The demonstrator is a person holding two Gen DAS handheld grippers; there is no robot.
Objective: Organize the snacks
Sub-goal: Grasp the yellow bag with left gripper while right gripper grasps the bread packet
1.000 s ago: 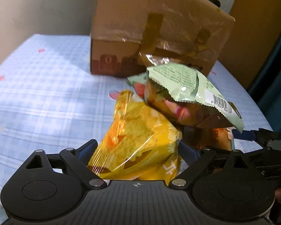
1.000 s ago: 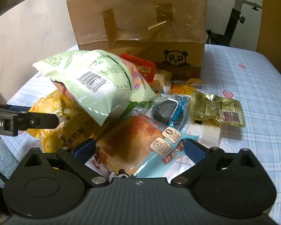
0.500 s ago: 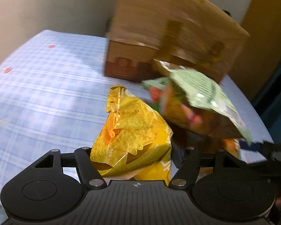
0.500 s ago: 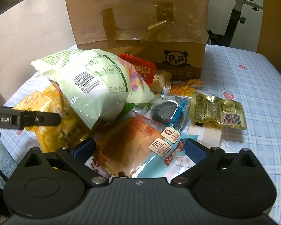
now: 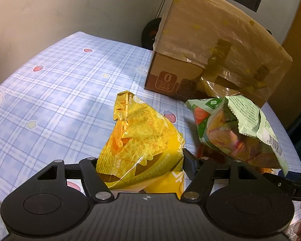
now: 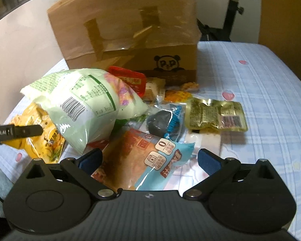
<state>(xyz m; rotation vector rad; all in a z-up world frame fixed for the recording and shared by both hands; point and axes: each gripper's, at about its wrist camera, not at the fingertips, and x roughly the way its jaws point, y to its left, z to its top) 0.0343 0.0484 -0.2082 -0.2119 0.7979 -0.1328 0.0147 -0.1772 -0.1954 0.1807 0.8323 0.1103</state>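
Note:
My left gripper (image 5: 139, 165) is shut on a yellow chip bag (image 5: 142, 140) and holds it above the blue checked tablecloth (image 5: 56, 92). The same bag shows at the left of the right wrist view (image 6: 40, 132), with a left finger (image 6: 24, 131) across it. A pale green snack bag (image 5: 236, 128) lies to its right and tops the snack pile (image 6: 84, 104). My right gripper (image 6: 148, 160) is open around the near end of an orange and blue bread packet (image 6: 142, 158). A taped cardboard box (image 5: 214, 54) stands behind the pile (image 6: 130, 34).
In the right wrist view a gold foil packet (image 6: 216, 116), a dark round snack in a blue wrapper (image 6: 164, 120), a red packet (image 6: 130, 80) and several small packets lie before the box. An exercise bike (image 6: 234, 14) stands behind the table. A wall is on the left.
My left gripper has closed on the yellow chip bag and lifted it up and to the left, away from the green bag. My right gripper has barely moved.

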